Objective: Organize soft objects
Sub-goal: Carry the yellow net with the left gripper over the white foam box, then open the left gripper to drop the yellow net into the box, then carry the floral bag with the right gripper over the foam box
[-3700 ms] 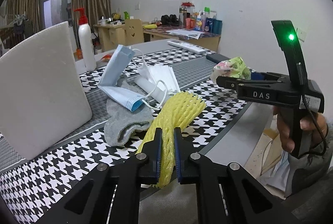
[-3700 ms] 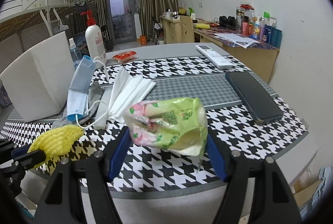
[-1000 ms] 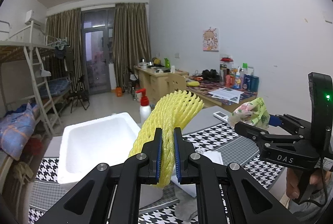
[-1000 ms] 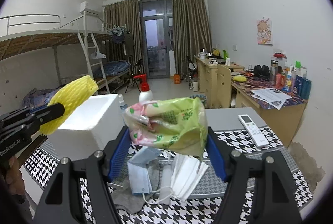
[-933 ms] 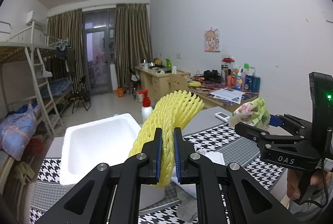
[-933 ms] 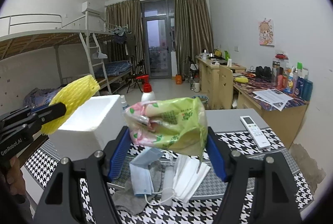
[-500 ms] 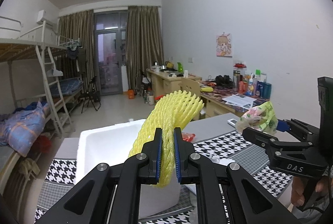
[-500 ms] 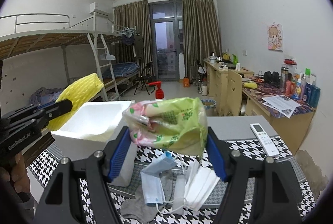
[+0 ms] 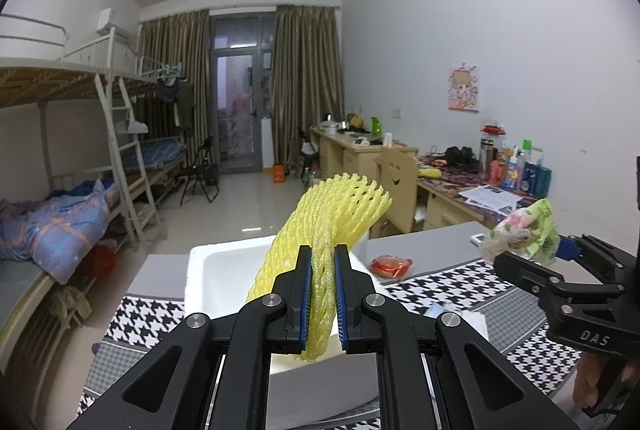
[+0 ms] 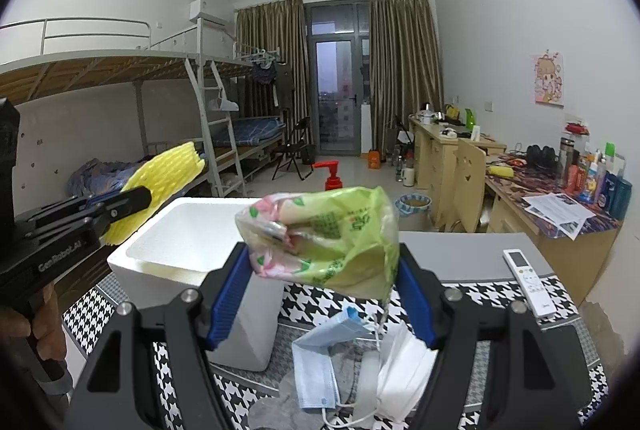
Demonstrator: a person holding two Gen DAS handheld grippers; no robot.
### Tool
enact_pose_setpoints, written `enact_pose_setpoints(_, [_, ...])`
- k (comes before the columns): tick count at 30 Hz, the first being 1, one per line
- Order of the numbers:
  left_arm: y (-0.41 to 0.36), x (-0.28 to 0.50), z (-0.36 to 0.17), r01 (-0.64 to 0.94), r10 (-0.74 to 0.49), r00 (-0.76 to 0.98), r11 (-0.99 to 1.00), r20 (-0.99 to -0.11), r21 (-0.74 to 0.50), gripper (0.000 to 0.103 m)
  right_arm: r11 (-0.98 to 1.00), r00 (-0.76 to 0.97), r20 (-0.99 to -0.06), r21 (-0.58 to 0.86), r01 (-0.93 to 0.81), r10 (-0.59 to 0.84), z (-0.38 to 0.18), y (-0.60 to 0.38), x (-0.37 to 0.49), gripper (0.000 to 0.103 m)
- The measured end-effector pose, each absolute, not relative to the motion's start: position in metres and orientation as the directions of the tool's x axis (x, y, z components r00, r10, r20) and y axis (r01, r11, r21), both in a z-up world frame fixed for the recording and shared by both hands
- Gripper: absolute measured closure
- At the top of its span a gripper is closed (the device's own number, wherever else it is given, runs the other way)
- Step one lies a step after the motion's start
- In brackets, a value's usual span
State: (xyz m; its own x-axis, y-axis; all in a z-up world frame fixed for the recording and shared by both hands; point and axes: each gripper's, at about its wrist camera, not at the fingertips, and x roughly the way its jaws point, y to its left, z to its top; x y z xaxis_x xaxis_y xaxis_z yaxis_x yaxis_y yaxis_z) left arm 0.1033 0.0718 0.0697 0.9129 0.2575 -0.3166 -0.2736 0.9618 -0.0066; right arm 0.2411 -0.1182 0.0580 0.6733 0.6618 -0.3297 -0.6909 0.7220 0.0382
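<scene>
Yellow foam netting (image 9: 340, 218) is clamped in the left claw (image 9: 322, 300). Its blue pads are drawn nearly together, pinching the net's lower part flat; the upper part fans out above the fingers and the bottom end hangs just below them. The net is carried in the air in front of the white foam box (image 9: 224, 270), which stands open-topped on the houndstooth-patterned tabletop (image 9: 448, 290).

The right claw (image 10: 322, 294) stands wide, its two blue pads pressing the opposite ends of a green-and-pink tissue pack (image 10: 324, 234). The pack spans the full gap between the pads and is held clear of the tabletop (image 10: 496, 294), near the foam box (image 10: 188, 242) and above the loose items. In the right wrist view the left claw (image 10: 132, 204) and its net (image 10: 164, 174) are at the box's far left edge.

Below the pack, on the tabletop, lie a blue face mask (image 10: 320, 366), a stack of white masks (image 10: 404, 370) and a grey sock (image 10: 276, 406). A white remote control (image 10: 528, 282) lies well apart, to the right.
</scene>
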Motion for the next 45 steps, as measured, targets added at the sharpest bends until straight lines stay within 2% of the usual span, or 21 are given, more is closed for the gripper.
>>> enact_pose_setpoints(19, [0.102, 0.129, 0.051, -0.321, 0.282, 0.867, 0.947, -0.411, -0.027, 0.091, 0.703, 0.651, -0.362, 0.018, -0.711, 0.667, 0.057, -0.088, 0.243, 0.029])
enact_pose_setpoints(21, [0.103, 0.129, 0.05, -0.319, 0.28, 0.863, 0.947, -0.42, -0.025, 0.086, 0.701, 0.649, -0.364, 0.016, -0.713, 0.669, 0.056, -0.086, 0.242, 0.029])
enact_pose_setpoints(25, [0.106, 0.125, 0.05, -0.327, 0.288, 0.866, 0.945, -0.41, -0.027, 0.035, 0.701, 0.648, -0.37, 0.014, -0.713, 0.666, 0.056, -0.084, 0.244, 0.029])
enact_pose_setpoints(27, [0.109, 0.122, 0.051, -0.334, 0.292, 0.869, 0.942, -0.4, -0.036, 0.032, 0.702, 0.649, -0.37, 0.011, -0.712, 0.665, 0.057, -0.083, 0.243, 0.029])
enact_pose_setpoints(29, [0.112, 0.12, 0.052, -0.338, 0.294, 0.869, 0.94, -0.398, -0.043, 0.021, 0.701, 0.648, -0.373, 0.007, -0.713, 0.664, 0.058, -0.08, 0.242, 0.029])
enact_pose_setpoints(31, [0.112, 0.118, 0.053, -0.351, 0.307, 0.87, 0.935, -0.387, -0.046, 0.016, 0.699, 0.647, -0.375, 0.003, -0.715, 0.664, 0.058, -0.077, 0.242, 0.029])
enact_pose_setpoints(45, [0.127, 0.099, 0.057, -0.424, 0.383, 0.857, 0.905, -0.345, -0.047, 0.001, 0.66, 0.615, -0.371, -0.008, -0.752, 0.696, 0.063, -0.057, 0.237, 0.029])
